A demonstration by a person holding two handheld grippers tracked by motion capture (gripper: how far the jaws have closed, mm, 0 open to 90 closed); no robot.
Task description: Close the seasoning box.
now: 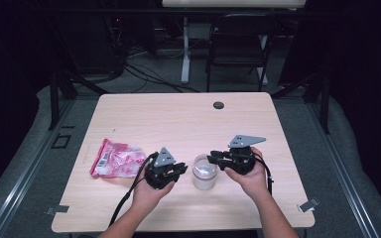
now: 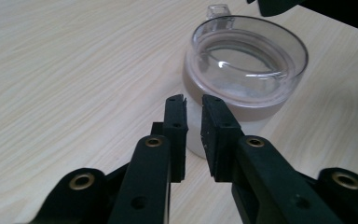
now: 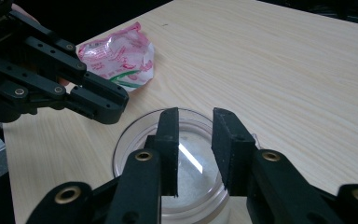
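Note:
A clear round jar (image 1: 204,172) with a frosted lower half stands open-topped on the wooden table (image 1: 178,119), between my two grippers. My left gripper (image 1: 179,169) is just left of it; in the left gripper view its jaws (image 2: 193,100) stand a narrow gap apart with nothing between them, pointing at the side of the jar (image 2: 247,70). My right gripper (image 1: 213,157) hovers at the jar's right rim. In the right gripper view its jaws (image 3: 196,114) are apart over the mouth of the jar (image 3: 130,135), holding nothing, with the left gripper (image 3: 102,100) opposite.
A crumpled pink and white packet (image 1: 116,158) lies left of the left hand, also seen in the right gripper view (image 3: 121,56). A dark grommet hole (image 1: 219,105) is at the table's far middle. A chair (image 1: 240,44) stands beyond the table.

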